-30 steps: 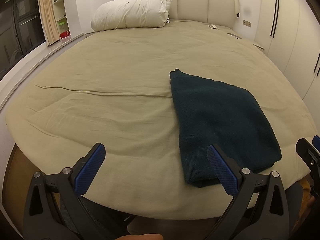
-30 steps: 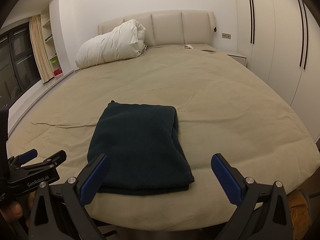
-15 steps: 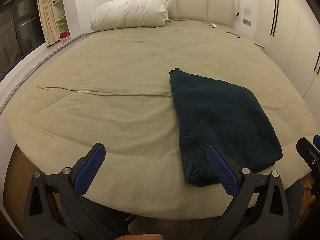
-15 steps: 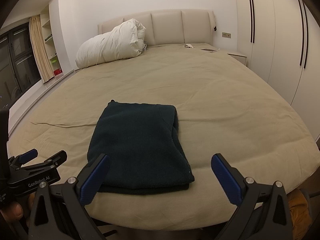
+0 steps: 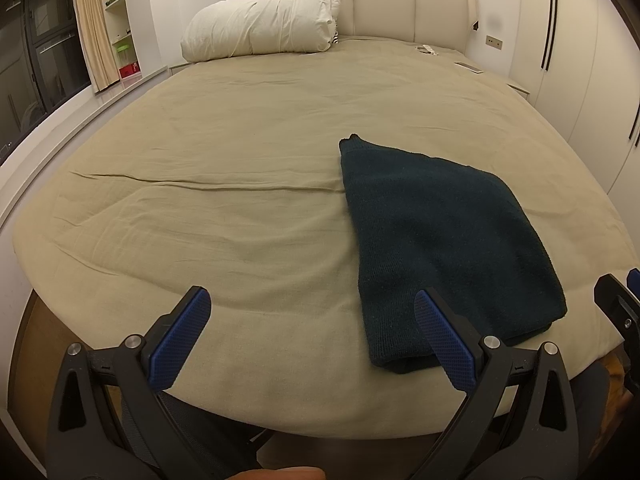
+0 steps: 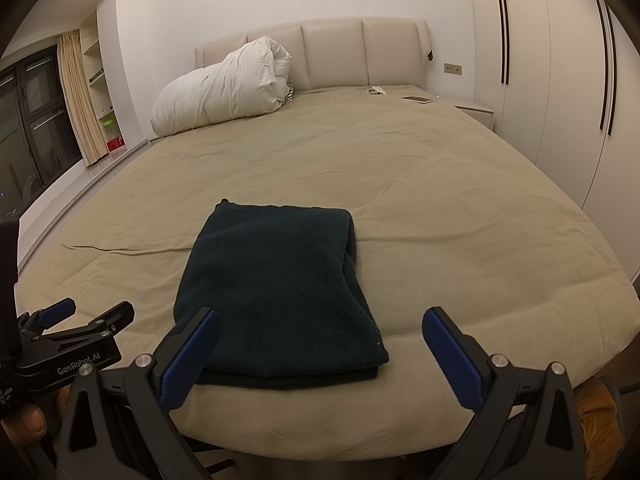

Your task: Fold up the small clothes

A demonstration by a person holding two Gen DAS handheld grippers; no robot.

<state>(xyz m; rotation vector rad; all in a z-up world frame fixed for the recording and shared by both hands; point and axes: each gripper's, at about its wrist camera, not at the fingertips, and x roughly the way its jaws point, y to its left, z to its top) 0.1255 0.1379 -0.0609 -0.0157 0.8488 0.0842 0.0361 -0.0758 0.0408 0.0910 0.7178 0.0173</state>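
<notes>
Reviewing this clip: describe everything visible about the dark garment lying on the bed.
The dark garment is a deep blue-green, fuzzy knit or fleece-like piece, folded into a neat rectangle of at least two layers, with stacked edges showing at its near end and right side. It lies flat on the tan bedspread near the foot of the bed. Only the bedspread touches it; the left gripper and right gripper are both open, short of it.
</notes>
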